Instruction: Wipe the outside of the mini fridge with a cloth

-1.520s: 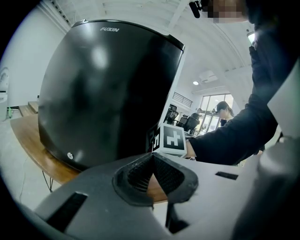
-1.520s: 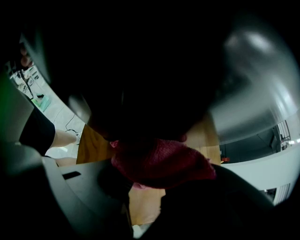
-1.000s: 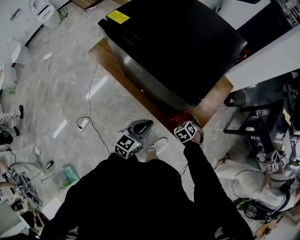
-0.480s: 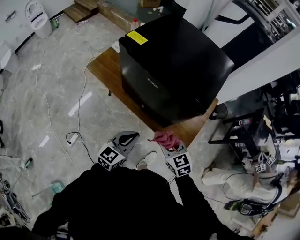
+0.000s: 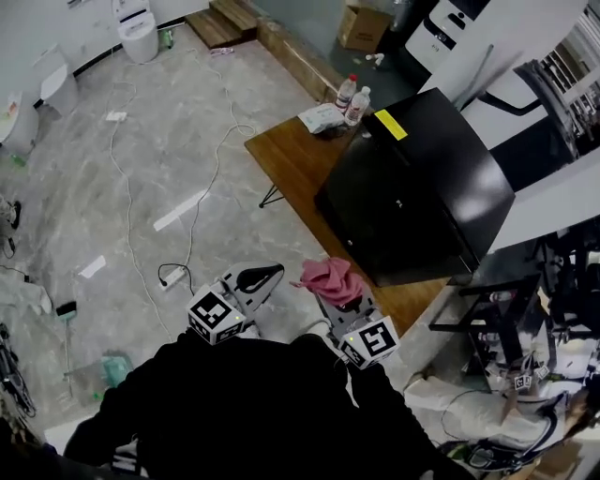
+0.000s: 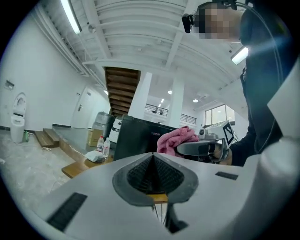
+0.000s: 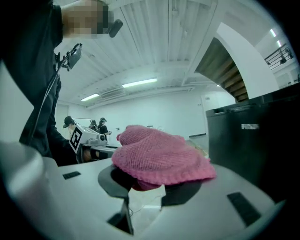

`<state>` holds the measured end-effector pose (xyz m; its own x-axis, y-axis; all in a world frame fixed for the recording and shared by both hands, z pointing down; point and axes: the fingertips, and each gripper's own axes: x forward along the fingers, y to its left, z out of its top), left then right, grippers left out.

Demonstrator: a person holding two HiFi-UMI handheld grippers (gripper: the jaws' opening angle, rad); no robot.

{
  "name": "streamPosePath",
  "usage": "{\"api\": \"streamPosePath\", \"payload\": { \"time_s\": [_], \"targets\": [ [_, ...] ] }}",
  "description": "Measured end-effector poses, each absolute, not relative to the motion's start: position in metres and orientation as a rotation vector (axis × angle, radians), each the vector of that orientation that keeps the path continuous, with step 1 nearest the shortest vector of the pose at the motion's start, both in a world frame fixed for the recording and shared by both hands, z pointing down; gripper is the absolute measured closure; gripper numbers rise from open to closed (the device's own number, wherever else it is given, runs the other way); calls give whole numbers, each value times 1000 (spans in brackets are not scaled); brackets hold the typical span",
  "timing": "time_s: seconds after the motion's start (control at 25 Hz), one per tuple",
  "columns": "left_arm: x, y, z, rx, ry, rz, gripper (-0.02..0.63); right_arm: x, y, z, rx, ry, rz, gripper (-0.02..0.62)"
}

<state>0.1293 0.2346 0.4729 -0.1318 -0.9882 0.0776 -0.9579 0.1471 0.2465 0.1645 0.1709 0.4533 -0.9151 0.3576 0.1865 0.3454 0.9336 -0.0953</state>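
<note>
**Asker:** Which containers are in view, and what is in them?

**Describer:** A black mini fridge stands on a wooden tabletop, ahead of both pairs of fingers. It shows only closed black faces, with a yellow label on its top. Past the fridge, farther from the fingers and a little to their left, two plastic bottles stand upright on the tabletop. A pale packet lies beside them. What the bottles contain cannot be made out. A cardboard box sits on the floor well beyond them, and I cannot tell what it holds.

**Asker:** What is the right gripper doing?

**Describer:** The right gripper has its fingers pinching a pink knitted cloth. The cloth bunches up over the fingertips and droops across them. It is held in the air near the tabletop's near edge, apart from the fridge. The fridge rises ahead and to the right of those fingers.

**Asker:** And the left gripper?

**Describer:** The left gripper is held just to the left of the right one. Its fingers are pressed together and empty, touching nothing. The fridge is straight ahead of them, and the cloth is ahead and to their right. Below them is grey marbled floor, with a white cable running to a power strip.
</note>
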Motion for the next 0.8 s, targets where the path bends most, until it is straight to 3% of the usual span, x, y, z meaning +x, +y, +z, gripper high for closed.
{"api": "streamPosePath", "payload": {
  "time_s": [0.48,0.8],
  "targets": [
    [22,319,458,1652,-2443,-231,600,37,258,443,-857,-2929,147,460],
    [-112,302,431,1595,-2546,-206,600,-103,249,415,-932,-3025,177,460]
  ]
}}
